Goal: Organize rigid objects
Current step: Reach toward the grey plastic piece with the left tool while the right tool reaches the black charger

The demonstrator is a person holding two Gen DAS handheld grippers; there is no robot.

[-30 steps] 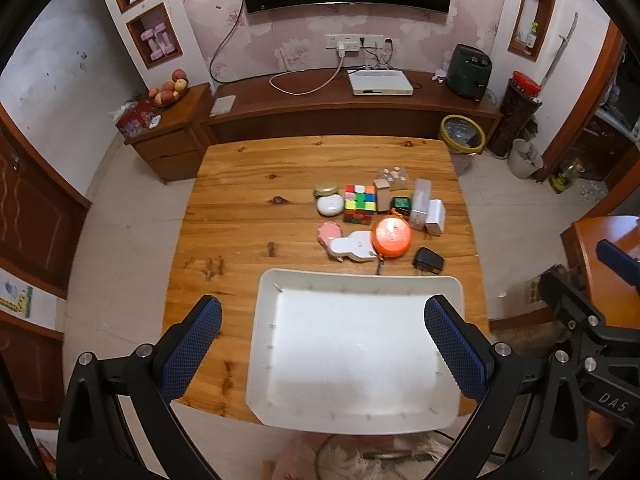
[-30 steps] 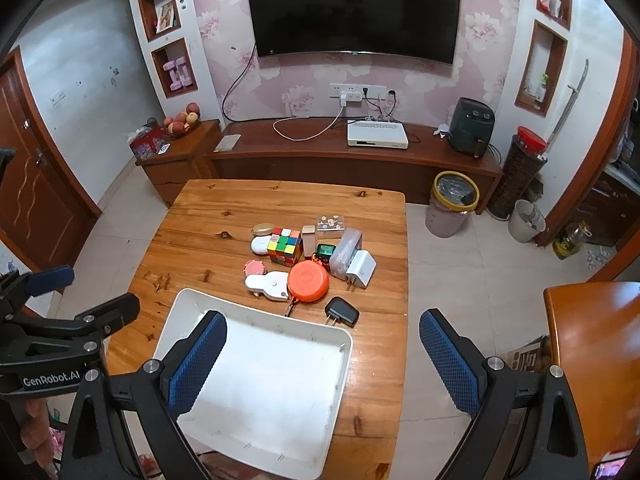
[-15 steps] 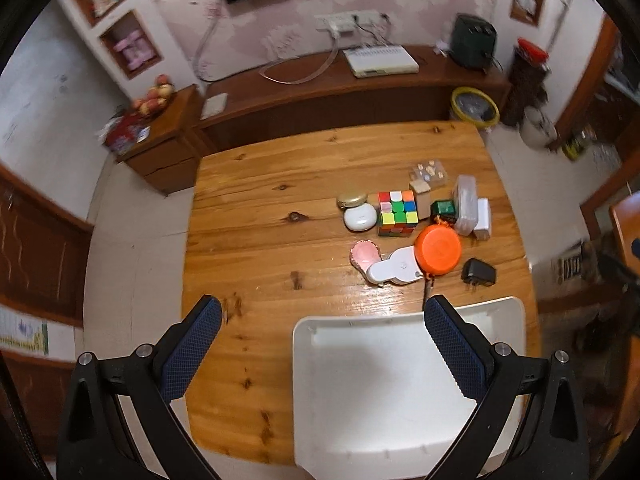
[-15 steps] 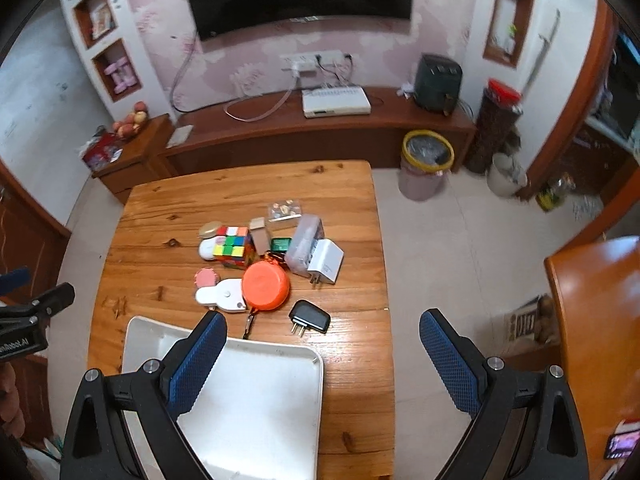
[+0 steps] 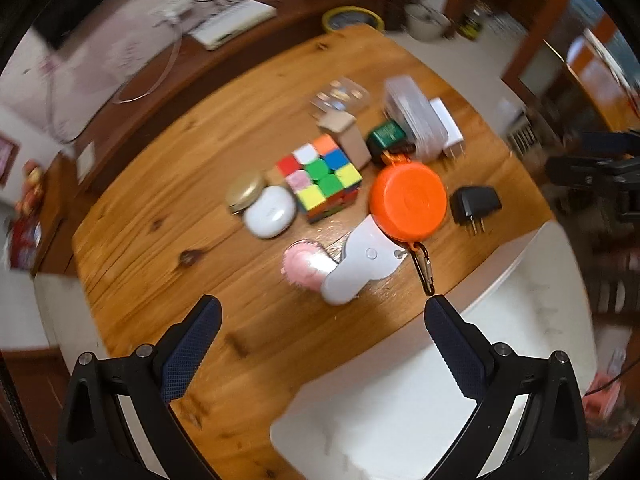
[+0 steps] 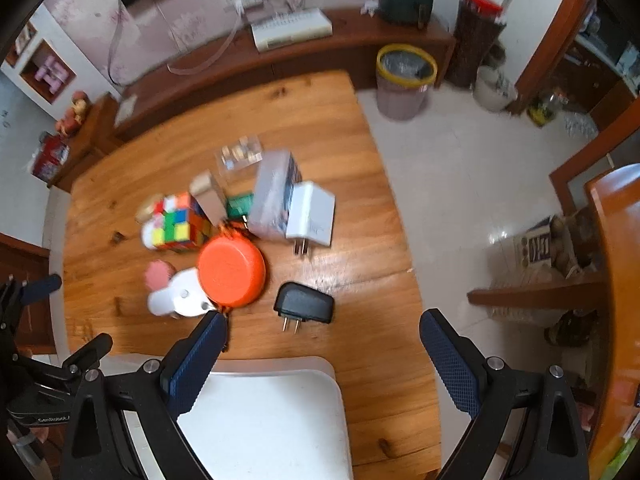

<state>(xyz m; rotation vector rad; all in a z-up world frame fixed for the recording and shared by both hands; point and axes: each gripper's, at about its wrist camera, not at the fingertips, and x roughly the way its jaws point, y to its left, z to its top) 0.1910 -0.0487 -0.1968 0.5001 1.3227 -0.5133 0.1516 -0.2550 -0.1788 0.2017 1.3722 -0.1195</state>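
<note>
A cluster of small objects lies on the wooden table (image 5: 168, 216): a colour cube (image 5: 320, 178), an orange round case (image 5: 407, 201) with a carabiner, a white handheld fan (image 5: 360, 264) over a pink disc (image 5: 304, 266), a black plug adapter (image 5: 474, 204), a white earbud case (image 5: 270, 216), a white charger (image 6: 312, 214). A white tray (image 5: 420, 400) sits at the near edge. My left gripper (image 5: 320, 320) is open and empty, above the table just short of the fan. My right gripper (image 6: 320, 344) is open and empty, near the black adapter (image 6: 305, 307) and the tray (image 6: 272, 416).
A gold lid (image 5: 245, 192), a tan box (image 5: 346, 136), a green box (image 5: 386, 136) and clear plastic cases (image 5: 408, 112) lie in the cluster. A TV bench (image 6: 280, 56) and a bin (image 6: 405, 80) stand beyond the table. A second wooden table (image 6: 616, 280) is at the right.
Both grippers have dropped lower and closer to the cluster of objects. The left view has swung left and tilted; the tray now lies at its lower right. Both stay open.
</note>
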